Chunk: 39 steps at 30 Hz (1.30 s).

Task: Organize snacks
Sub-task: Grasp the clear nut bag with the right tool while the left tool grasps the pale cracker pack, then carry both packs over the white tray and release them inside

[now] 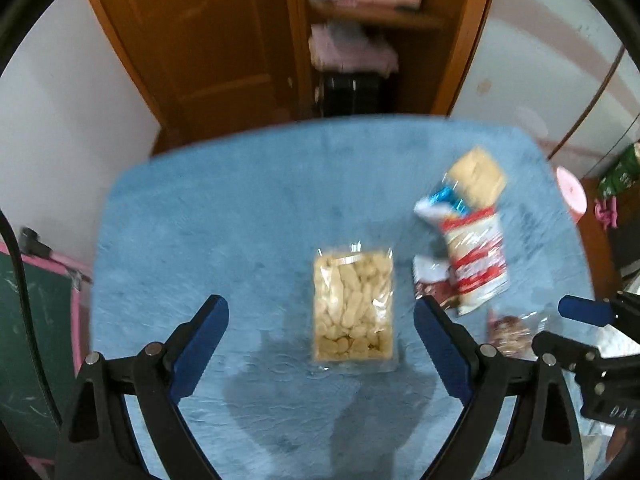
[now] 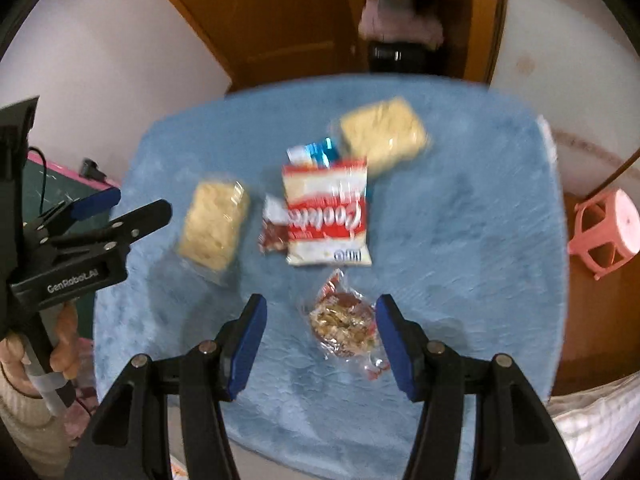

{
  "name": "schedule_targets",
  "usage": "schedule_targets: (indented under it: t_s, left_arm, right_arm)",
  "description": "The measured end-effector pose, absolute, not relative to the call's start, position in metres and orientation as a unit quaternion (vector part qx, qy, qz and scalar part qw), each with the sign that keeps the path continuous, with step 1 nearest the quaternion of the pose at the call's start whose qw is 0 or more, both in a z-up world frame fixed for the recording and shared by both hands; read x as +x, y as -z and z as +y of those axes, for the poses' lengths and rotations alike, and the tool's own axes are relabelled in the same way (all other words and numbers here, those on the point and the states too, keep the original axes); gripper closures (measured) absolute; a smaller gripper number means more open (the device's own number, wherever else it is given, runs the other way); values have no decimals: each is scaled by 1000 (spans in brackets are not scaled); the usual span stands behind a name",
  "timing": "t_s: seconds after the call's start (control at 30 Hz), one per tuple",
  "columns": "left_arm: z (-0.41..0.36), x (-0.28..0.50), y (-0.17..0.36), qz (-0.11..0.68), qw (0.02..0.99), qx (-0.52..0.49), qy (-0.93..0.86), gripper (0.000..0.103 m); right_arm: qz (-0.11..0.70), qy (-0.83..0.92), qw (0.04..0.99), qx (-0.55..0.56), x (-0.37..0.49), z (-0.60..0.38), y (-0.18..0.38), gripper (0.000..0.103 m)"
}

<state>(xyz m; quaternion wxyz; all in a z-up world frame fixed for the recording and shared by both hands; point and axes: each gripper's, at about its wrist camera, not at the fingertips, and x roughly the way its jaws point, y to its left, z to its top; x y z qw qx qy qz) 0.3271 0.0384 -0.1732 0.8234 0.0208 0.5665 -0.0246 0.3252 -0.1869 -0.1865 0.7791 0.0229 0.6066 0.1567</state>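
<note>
Several snack packs lie on a blue fuzzy table cover (image 1: 224,216) (image 2: 460,208). My left gripper (image 1: 320,324) is open and empty, above a clear pack of pale biscuits (image 1: 352,304) (image 2: 214,224) that lies between its fingers. My right gripper (image 2: 318,322) is open and empty, straddling a small clear pack of nut snack (image 2: 346,320) (image 1: 510,330). A red and white cookie bag (image 2: 326,216) (image 1: 476,256) lies in the middle, with a blue foil pack (image 2: 314,152) (image 1: 444,196), a small dark red wrapper (image 2: 274,230) and a second pale biscuit pack (image 2: 382,134) (image 1: 476,174) around it.
A wooden wardrobe with open shelves (image 1: 360,32) stands beyond the table. A pink plastic stool (image 2: 606,232) (image 1: 572,192) is at the right. A green board with a pink frame (image 1: 36,308) is at the left. White bedding (image 2: 596,420) lies at the lower right.
</note>
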Motion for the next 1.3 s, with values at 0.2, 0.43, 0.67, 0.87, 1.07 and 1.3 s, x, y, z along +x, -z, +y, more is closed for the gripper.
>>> schedule_targets:
  t_s: [0.2, 0.43, 0.67, 0.87, 1.07, 1.3]
  left_arm:
    - [25, 344, 220, 604, 796, 18, 37, 10]
    - [14, 351, 248, 624, 779, 35, 41, 10]
    - [24, 343, 251, 618, 785, 16, 45, 43]
    - [32, 317, 219, 602, 798, 15, 28, 43]
    - [35, 268, 145, 562, 826, 15, 46, 43]
    - [29, 185, 57, 496, 866, 34, 57, 43]
  right_arm:
    - [646, -152, 747, -46, 326, -166, 233, 46]
    - [655, -152, 733, -102, 317, -158, 246, 45]
    - [642, -140, 743, -126, 302, -151, 246, 51]
    - [627, -130, 762, -93, 279, -156, 218, 52]
    - [574, -127, 806, -63, 236, -161, 147, 52]
    - [493, -134, 859, -19, 180, -164, 40, 52]
